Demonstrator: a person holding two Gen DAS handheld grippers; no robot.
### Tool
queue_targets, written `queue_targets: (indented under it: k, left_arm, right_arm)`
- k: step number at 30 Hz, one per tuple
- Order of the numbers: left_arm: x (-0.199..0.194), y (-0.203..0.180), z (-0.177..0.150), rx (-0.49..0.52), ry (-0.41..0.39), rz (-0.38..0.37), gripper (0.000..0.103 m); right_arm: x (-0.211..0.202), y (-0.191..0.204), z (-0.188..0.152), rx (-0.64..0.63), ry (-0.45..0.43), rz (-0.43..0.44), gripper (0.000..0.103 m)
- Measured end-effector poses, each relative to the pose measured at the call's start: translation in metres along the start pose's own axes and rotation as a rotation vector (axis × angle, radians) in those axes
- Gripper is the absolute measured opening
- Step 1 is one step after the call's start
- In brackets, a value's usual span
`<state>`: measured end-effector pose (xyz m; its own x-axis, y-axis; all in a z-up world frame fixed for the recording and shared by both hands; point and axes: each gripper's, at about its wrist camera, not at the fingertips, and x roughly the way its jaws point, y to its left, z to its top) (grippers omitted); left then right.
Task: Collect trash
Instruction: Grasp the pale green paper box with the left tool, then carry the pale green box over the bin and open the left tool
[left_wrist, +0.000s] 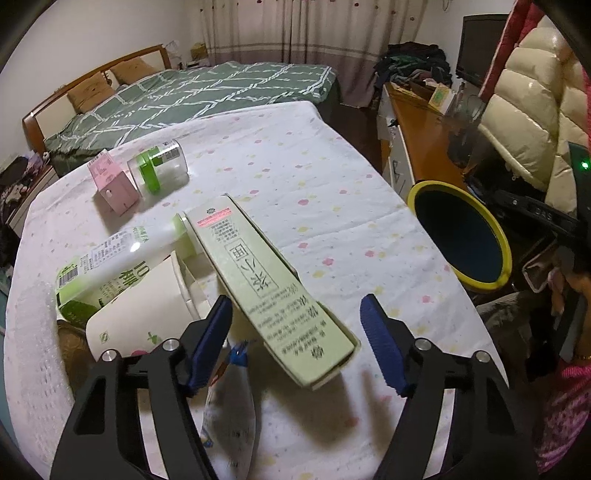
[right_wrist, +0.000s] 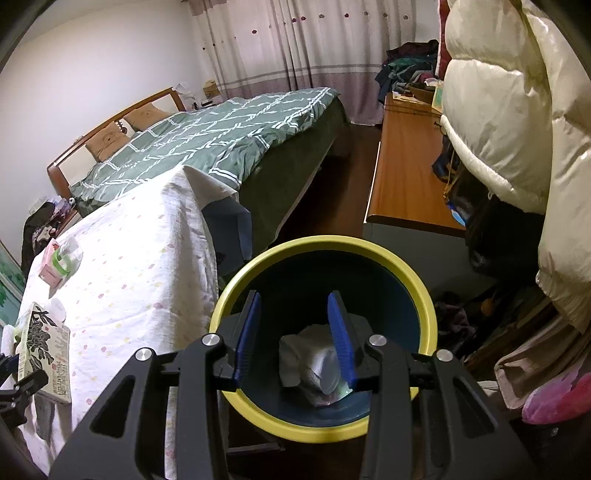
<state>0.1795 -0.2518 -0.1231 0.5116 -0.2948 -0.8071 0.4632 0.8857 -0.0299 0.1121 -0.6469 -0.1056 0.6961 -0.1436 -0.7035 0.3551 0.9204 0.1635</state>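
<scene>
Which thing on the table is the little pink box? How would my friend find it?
Start at the table with the dotted white cloth and look to its far corner nearest the green bed. There the pink carton lies beside a clear jar with a green lid. It is the only pink piece of trash; the others are green or white.

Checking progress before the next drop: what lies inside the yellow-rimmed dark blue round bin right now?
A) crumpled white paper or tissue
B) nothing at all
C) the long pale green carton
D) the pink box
A: the right wrist view looks down into the yellow-rimmed dark blue round bin, where crumpled white paper or tissue lies on the bottom, below the open right gripper.
</scene>
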Motion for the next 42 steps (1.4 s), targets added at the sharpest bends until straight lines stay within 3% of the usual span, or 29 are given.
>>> queue_targets:
  k: [11,19,27,42]
  left_arm:
    - [0.009,-0.007,0.009,0.036,-0.004,0.037,0.061]
    - [0.000,-0.014,-0.002,0.092,-0.011,-0.058,0.044]
    - [-0.019,-0.011,0.001,0.110,-0.053,-0.086,0.032]
    - [-0.038,-0.017,0.011,0.113,-0.087,-0.128,0.031]
  right_arm:
    - [0.000,-0.012,-0.009,0.014,-0.007,-0.014,0.036]
    - [-0.003,-0.018,-0.013,0.019,-0.008,-0.016,0.036]
    - [-0.007,-0.018,-0.016,0.015,-0.016,-0.009,0.036]
    - [-0.021,-0.019,-0.030,0.011,-0.018,0.000,0.036]
